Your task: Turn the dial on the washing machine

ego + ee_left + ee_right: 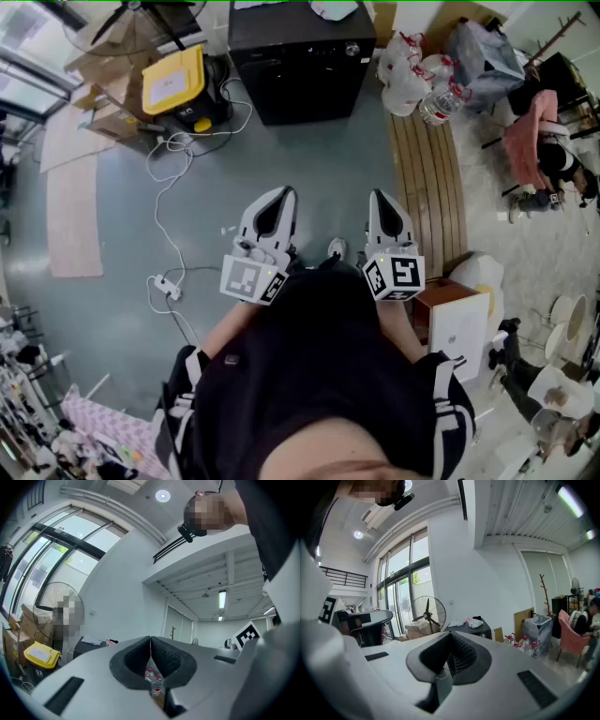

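Across grey floor: washing machine, bottles prob. beside.

The washer was cut off by the head view's top edge, and its dial was too small to read. The torso hid part of the floor.

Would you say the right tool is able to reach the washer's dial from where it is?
Probably not yet: the right tool is far back from the dial, across open floor. Nothing blocks the way; stepping closer should do.
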The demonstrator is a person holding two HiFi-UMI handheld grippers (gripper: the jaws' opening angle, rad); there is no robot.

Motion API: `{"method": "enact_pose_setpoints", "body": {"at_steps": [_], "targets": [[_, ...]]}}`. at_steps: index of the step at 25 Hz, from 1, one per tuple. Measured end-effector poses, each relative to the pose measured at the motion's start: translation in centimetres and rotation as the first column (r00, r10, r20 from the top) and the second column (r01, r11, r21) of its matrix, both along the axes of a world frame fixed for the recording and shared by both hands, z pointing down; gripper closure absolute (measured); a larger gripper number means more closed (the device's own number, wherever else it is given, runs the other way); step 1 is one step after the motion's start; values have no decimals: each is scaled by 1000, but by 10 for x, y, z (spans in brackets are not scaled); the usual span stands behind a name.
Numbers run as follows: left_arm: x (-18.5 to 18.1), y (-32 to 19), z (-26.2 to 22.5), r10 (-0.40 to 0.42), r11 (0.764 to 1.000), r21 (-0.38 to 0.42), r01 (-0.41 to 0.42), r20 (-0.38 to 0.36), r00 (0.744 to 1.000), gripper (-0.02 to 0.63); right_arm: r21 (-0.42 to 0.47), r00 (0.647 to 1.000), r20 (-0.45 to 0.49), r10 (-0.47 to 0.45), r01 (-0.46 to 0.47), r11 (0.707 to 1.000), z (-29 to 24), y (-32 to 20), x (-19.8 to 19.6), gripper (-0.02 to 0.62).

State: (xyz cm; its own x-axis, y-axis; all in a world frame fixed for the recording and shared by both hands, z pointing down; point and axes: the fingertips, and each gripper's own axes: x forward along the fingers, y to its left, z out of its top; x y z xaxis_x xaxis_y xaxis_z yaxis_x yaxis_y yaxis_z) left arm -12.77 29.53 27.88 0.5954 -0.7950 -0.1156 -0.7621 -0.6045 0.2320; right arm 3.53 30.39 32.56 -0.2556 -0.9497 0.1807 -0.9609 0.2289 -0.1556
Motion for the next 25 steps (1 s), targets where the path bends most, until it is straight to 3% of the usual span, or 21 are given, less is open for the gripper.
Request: {"method": "enact_pose_setpoints", "body": {"at_steps": [12, 13, 15, 16, 25], "targets": [[4, 2, -4, 0, 1000, 9, 0, 3, 1000, 583, 29, 999, 30, 13, -14, 999, -6, -2, 8, 568], [5, 1, -4, 0, 1000, 9, 0, 4, 1000, 584, 29, 999, 43, 14, -15, 999, -6, -4, 9, 561], [8, -1, -5, 0, 1000, 5, 0, 5, 1000, 584, 15, 999, 51, 8, -9, 1000, -5, -7, 12, 429], [11, -1, -5, 0, 1000, 4, 0, 5, 1000, 584, 5, 999, 50, 4, -4, 1000, -3, -9, 14, 411], [58, -4, -1, -18, 1000, 1, 18, 21, 1000, 583, -32, 995, 87, -51, 54, 998, 13, -16, 51, 411]]}}
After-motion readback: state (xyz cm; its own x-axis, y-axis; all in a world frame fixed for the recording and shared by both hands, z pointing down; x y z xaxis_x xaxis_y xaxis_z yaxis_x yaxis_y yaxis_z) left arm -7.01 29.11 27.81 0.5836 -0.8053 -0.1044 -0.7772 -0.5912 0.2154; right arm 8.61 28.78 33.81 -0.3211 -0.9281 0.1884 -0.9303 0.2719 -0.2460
